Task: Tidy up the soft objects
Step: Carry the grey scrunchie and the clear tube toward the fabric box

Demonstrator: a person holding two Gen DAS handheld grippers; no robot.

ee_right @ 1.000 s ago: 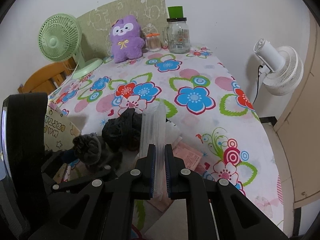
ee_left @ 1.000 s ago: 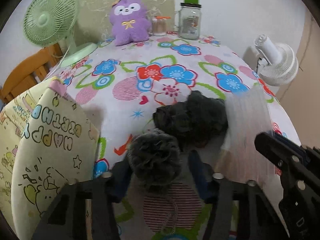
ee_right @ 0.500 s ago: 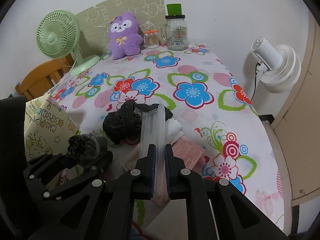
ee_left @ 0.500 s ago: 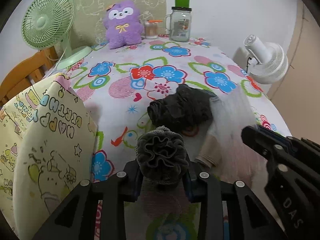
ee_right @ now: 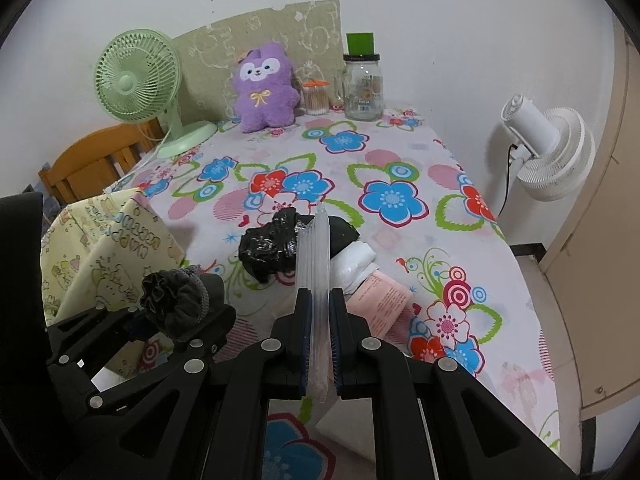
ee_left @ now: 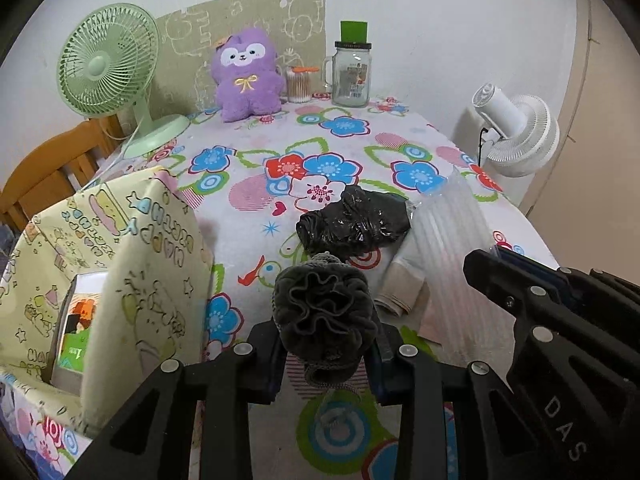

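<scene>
Grey ruffled scrunchie (ee_left: pixel 325 312) pinched in left tongs (ee_left: pixel 328 354), right tongs (ee_right: pixel 319 338) clamping clear plastic bag (ee_right: pixel 314 256)

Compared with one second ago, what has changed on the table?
The left tool closed on the grey ruffled scrunchie and lifted it off the tablecloth. The right tool stays shut on the clear plastic bag. The black bundle and purple plush did not move.

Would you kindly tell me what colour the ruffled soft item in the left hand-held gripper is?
The ruffled soft item is dark grey, clearest in the left wrist view.
</scene>
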